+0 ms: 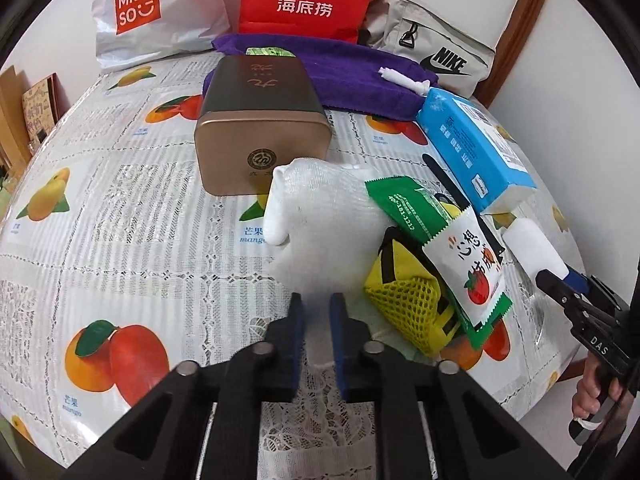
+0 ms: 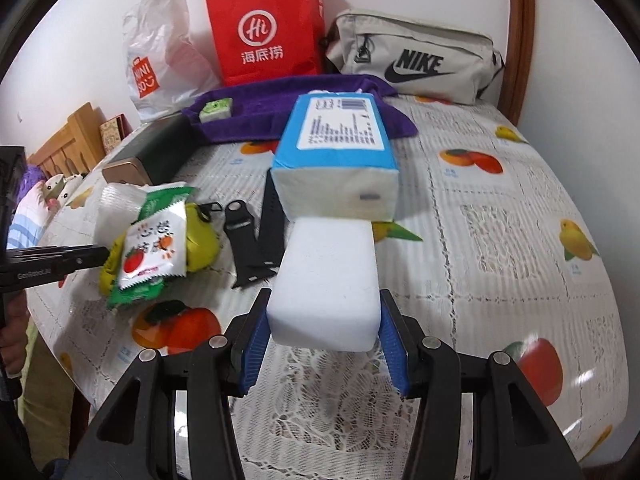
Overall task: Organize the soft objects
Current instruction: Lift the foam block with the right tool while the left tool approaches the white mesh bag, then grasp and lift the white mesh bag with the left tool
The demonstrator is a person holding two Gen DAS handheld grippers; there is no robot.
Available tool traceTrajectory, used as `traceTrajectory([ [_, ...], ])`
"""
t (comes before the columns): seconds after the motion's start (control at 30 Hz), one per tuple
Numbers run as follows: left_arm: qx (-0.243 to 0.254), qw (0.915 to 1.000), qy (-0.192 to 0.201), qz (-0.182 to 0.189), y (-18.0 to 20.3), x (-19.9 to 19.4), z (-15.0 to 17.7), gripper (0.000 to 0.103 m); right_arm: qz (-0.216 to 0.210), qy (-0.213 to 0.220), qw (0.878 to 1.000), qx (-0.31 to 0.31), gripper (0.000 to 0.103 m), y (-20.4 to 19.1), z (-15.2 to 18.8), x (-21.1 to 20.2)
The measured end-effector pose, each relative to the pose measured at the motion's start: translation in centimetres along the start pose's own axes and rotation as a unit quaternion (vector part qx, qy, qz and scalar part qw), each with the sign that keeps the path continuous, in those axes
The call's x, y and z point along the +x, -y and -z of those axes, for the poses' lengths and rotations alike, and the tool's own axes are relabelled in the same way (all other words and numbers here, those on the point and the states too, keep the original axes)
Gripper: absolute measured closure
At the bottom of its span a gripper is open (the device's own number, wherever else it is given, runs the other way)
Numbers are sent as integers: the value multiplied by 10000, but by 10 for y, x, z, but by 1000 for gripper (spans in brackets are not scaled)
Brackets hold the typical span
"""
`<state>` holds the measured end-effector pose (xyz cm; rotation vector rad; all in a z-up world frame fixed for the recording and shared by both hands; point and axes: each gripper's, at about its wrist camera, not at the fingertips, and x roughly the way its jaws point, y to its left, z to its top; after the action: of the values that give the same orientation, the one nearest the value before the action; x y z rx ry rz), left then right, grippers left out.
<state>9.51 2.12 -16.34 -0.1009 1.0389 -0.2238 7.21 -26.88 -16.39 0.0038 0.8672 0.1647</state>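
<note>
Already the left gripper pinches the white cloth mid-table, while the right gripper clamps a white foam block; lifting could drag the overlapping snack packets toward the table's right edge.

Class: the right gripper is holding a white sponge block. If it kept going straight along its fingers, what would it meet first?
Most likely the blue tissue pack: it lies directly beyond the white sponge block held in the right gripper. Their gap is hard to judge.

Black tongs with blue ribbed pads and silver pivot pins.
</note>
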Motion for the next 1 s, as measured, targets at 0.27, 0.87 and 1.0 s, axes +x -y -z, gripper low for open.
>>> traceTrajectory([
  [0.27,19,9998,172,-9,-8,-14,0,97,-26,-198,9998,89,39,1,2,10],
  [0.87,-490,9965,75,-680,-71,-22,7,89,51,-244,9997,-63,37,-11,-10,25],
  [1.0,-470,9965,20,-687,-68,-16,8,58,63,-288,9995,-63,37,-9,-11,27],
])
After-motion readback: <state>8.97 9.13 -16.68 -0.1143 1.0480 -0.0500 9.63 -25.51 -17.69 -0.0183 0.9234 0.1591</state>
